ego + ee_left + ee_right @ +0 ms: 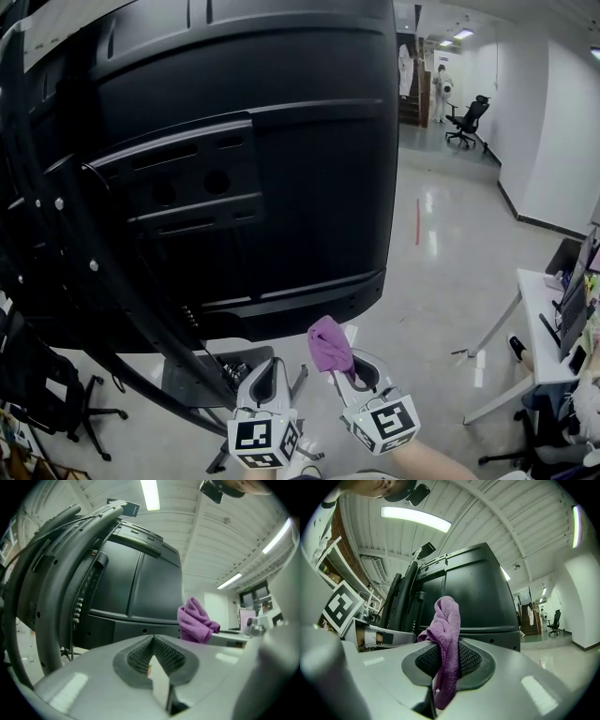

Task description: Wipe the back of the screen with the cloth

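Gripping a crumpled purple cloth [330, 345], the right claw [352, 370] is clenching it so its soft folds are sticking up just below the lower edge of the large black screen [244, 159]. The left claw [270, 373] is sitting closed and empty beside it.

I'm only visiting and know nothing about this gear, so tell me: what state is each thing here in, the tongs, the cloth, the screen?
left tongs: shut, empty.
right tongs: shut on the cloth.
cloth: bunched, sticking up out of the right tongs, apparently not touching the screen.
screen: upright, black back turned toward the tongs.
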{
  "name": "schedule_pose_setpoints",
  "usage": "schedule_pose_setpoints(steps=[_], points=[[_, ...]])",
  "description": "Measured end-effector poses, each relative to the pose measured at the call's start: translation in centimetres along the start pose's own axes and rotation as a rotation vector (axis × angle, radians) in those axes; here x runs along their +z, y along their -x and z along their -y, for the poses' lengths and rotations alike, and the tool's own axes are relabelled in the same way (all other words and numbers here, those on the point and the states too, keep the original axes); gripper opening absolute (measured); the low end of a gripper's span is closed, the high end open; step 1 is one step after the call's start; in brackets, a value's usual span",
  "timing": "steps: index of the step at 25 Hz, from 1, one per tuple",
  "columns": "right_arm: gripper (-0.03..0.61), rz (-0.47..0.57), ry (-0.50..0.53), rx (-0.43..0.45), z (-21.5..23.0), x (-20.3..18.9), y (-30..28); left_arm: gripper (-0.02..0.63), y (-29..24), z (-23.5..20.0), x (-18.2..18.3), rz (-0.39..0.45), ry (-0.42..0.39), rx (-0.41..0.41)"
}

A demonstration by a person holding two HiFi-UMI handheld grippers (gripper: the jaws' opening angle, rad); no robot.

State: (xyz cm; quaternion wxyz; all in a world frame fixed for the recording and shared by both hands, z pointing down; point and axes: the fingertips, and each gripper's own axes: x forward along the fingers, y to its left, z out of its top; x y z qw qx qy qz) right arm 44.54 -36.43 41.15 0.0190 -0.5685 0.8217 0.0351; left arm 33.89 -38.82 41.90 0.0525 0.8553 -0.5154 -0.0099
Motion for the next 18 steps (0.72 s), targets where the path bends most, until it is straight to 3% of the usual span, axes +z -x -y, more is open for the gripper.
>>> schedule_pose_setpoints(steps=[18], points=[[0.055,-0.015,-0.014,-0.016,0.68,-0.33,0.07,0.008,-0.61,0.35,0.37,-0.013,-0.018,-0.016]])
